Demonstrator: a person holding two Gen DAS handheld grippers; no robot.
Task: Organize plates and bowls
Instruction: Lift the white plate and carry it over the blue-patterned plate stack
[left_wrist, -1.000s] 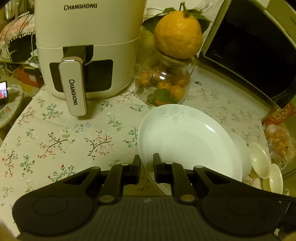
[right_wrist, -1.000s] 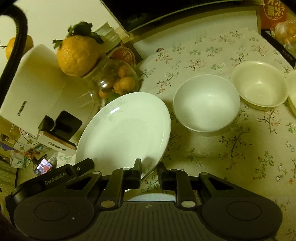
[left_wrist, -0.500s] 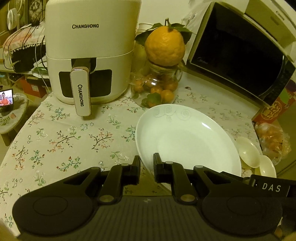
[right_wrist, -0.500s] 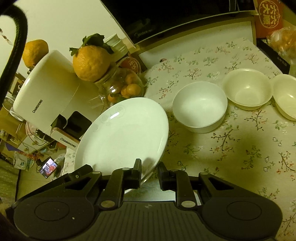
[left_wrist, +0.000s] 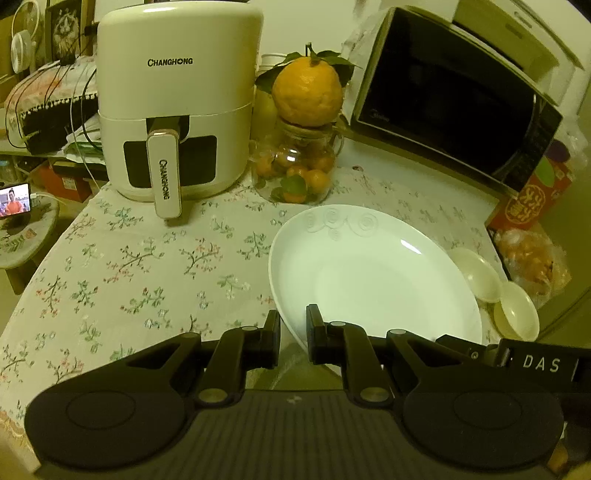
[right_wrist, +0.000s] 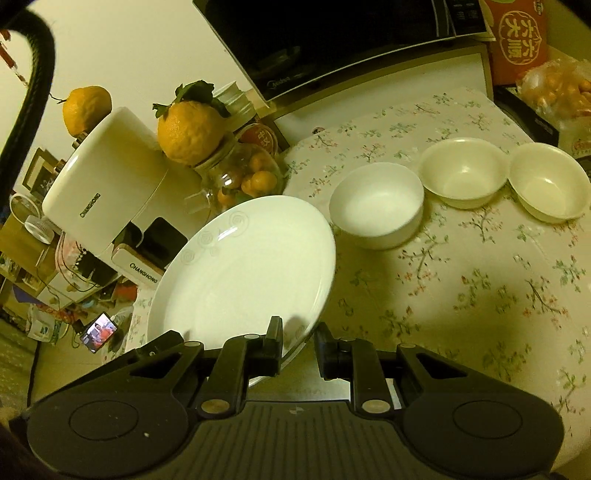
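The left tool (left_wrist: 293, 332) was nearly closed, its two fingers pinching the near rim of the white plate (left_wrist: 369, 273), one finger above the rim and one below. The right tool (right_wrist: 298, 345) gripped the same plate (right_wrist: 243, 273) at another part of its near rim, jaws likewise almost together. The plate was held tilted and clear of the floral-clothed surface (left_wrist: 147, 266), reaching forward from both tools.

Ahead and right of the right tool, three bowls stood in a row on the surface: a white bowl (right_wrist: 376, 205) just beyond the plate's far edge, then two cream bowls (right_wrist: 463, 171) (right_wrist: 550, 181) touching or nearly touching each other.

Beyond the left tool stood an air fryer (left_wrist: 173, 99), a glass jar of small oranges (left_wrist: 295, 170) topped by a large citrus fruit (left_wrist: 308, 92), and a microwave (left_wrist: 454, 96) to the right.
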